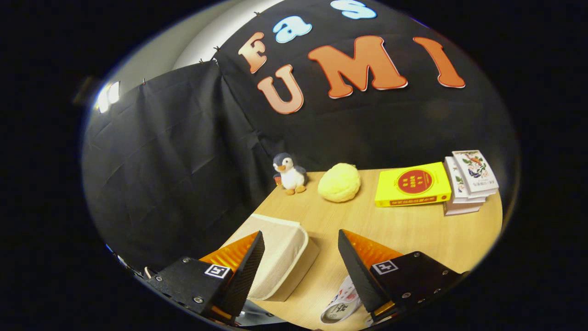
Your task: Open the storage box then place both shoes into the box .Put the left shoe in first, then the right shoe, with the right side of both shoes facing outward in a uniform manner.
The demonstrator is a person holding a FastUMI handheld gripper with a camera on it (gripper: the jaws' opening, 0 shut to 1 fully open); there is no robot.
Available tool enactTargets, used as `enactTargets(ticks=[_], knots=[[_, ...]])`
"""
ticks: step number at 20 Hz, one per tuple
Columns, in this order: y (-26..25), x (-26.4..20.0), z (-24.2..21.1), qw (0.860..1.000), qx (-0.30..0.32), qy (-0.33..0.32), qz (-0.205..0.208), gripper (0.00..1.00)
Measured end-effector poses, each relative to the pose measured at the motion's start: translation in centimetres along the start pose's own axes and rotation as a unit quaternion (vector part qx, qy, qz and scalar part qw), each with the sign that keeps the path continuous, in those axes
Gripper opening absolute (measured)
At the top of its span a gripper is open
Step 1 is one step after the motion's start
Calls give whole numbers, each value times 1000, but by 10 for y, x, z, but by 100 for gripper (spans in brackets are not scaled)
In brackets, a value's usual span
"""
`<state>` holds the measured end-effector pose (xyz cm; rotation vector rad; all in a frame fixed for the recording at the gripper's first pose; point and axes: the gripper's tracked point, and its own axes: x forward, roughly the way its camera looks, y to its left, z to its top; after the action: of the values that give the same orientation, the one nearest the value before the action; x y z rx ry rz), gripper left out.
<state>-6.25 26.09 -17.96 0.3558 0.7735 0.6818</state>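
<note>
We see the gripper [301,257] with its two fingers spread wide, holding nothing, tilted above a pale wood-grain table [413,230]. Between and just under the fingers lies one storage box [280,257], a rounded-corner rectangle of cream, cloth-like texture, its lid closed. By the right finger peeks one shoe [340,305], white with printed marks; we cannot tell which shoe it is. Beyond the fingers we count one plush penguin [289,174], one fuzzy yellow ball-shaped lump [340,182], one glossy yellow book [411,185], and a stack of three white books [468,181].
</note>
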Motion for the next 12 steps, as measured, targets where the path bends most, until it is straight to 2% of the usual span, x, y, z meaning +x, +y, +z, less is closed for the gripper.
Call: enactTargets(ticks=[3, 6, 8, 12], knots=[[11, 27, -40, 997, 25, 66, 30, 97], [19, 52, -82, 986, 82, 129, 59, 96], [27, 70, -98, 979, 118, 146, 74, 96], [33, 94, -122, 968, 151, 177, 91, 96]])
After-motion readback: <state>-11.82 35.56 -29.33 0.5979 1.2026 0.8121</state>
